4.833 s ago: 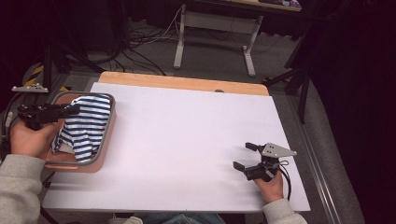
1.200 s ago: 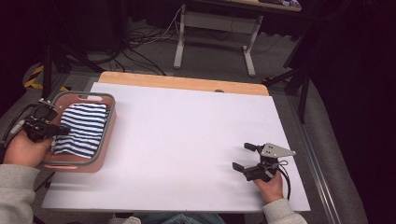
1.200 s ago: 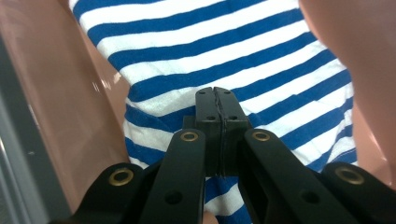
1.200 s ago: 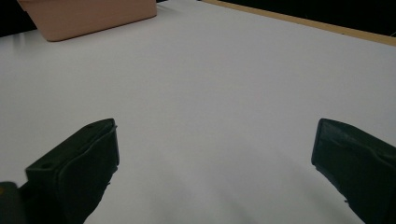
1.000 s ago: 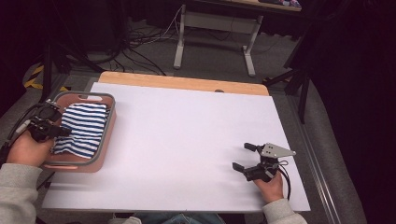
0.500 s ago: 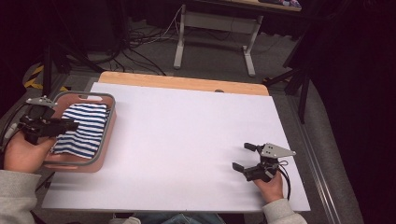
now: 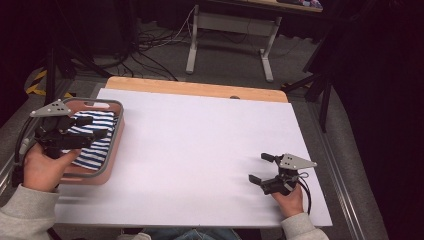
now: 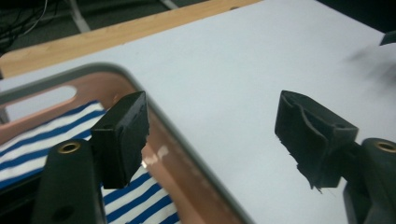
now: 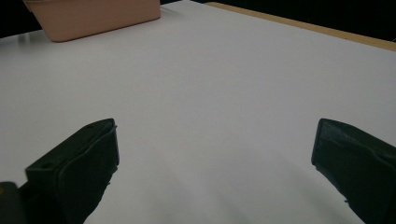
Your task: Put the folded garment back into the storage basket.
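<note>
A blue-and-white striped cloth [image 7: 100,146] lies in a salmon basket [image 7: 103,177] with a grey rim at the table's left edge. My left gripper [image 7: 96,126] hovers over the basket. Its jaws have just been opening and hold nothing. In the left gripper view the left gripper [image 8: 215,130] looks across the basket rim [image 8: 189,142], with the cloth [image 8: 135,201] below its left jaw. At the near right my right gripper [image 7: 258,167] rests open on the white tabletop [image 7: 200,145]. The right gripper [image 9: 215,154] has bare table between its jaws, and the basket [image 9: 93,16] sits far off.
A wooden strip [image 7: 195,89] runs along the table's far edge. Beyond it stand desk legs [image 7: 192,47] and floor cables. A metal rail [image 7: 345,200] borders the table's right side.
My left gripper let go of the striped cloth, which now lies in the basket. It rose, moved a little toward the table's middle, and its jaws spread. The right gripper stayed still.
</note>
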The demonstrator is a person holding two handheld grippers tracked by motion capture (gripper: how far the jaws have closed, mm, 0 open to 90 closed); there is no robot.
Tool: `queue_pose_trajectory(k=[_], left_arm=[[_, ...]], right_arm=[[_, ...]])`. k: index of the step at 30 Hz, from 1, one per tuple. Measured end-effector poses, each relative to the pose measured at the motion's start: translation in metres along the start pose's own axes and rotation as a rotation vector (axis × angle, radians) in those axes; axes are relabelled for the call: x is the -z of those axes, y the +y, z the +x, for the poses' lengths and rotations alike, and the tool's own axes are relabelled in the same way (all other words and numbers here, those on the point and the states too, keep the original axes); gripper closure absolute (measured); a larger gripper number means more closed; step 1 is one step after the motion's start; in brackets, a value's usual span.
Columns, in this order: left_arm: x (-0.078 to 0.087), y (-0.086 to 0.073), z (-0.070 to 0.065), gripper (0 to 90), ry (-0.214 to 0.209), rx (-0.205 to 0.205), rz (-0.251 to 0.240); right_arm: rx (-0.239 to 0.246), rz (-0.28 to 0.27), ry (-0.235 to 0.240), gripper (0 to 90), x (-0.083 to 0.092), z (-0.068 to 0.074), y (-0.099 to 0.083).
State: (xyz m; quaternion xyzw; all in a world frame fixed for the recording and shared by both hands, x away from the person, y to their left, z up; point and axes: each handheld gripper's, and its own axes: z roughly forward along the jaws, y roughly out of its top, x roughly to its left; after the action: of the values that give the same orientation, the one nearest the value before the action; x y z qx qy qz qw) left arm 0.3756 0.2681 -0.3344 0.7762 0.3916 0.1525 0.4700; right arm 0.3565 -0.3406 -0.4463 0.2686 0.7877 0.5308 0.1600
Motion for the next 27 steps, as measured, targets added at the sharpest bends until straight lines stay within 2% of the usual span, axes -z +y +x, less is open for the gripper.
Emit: queue_pose_trajectory(k=[2,3,4,5,11,15,19,25,26,27], left_arm=[[-0.002,0.002,-0.008,23.2,-0.021,-0.03,-0.025],[-0.004,0.003,-0.015,20.4,-0.037,-0.061,-0.042],[-0.004,0.003,-0.015,19.6,-0.037,-0.061,-0.042],[-0.007,0.004,-0.022,18.6,-0.054,-0.086,-0.058],[-0.016,0.006,-0.038,12.1,-0.102,-0.13,-0.094],[-0.027,0.005,-0.051,11.9,-0.166,-0.138,-0.124],[-0.04,0.002,-0.064,11.8,-0.207,-0.163,-0.132],[-0.06,-0.004,-0.078,10.9,-0.275,-0.151,-0.146],[-0.067,-0.006,-0.08,10.8,-0.288,-0.159,-0.144],[-0.067,-0.006,-0.08,10.5,-0.288,-0.159,-0.144]], right_arm=[[0.0,-0.001,0.0,1.1,0.0,0.0,0.0],[0.002,-0.003,0.001,1.1,0.0,0.0,0.0],[0.002,-0.003,0.002,1.1,0.0,0.001,0.0],[0.003,-0.003,0.002,1.1,0.0,0.001,0.0],[0.007,-0.005,0.005,1.0,0.0,0.001,0.0],[0.006,-0.007,0.009,1.0,0.001,0.002,0.001],[0.007,-0.009,0.012,0.9,0.001,0.002,0.001],[0.011,-0.013,0.018,0.9,0.001,0.002,0.001],[0.011,-0.013,0.019,0.9,0.001,0.002,0.001],[0.011,-0.013,0.019,0.9,0.001,0.002,0.001]])
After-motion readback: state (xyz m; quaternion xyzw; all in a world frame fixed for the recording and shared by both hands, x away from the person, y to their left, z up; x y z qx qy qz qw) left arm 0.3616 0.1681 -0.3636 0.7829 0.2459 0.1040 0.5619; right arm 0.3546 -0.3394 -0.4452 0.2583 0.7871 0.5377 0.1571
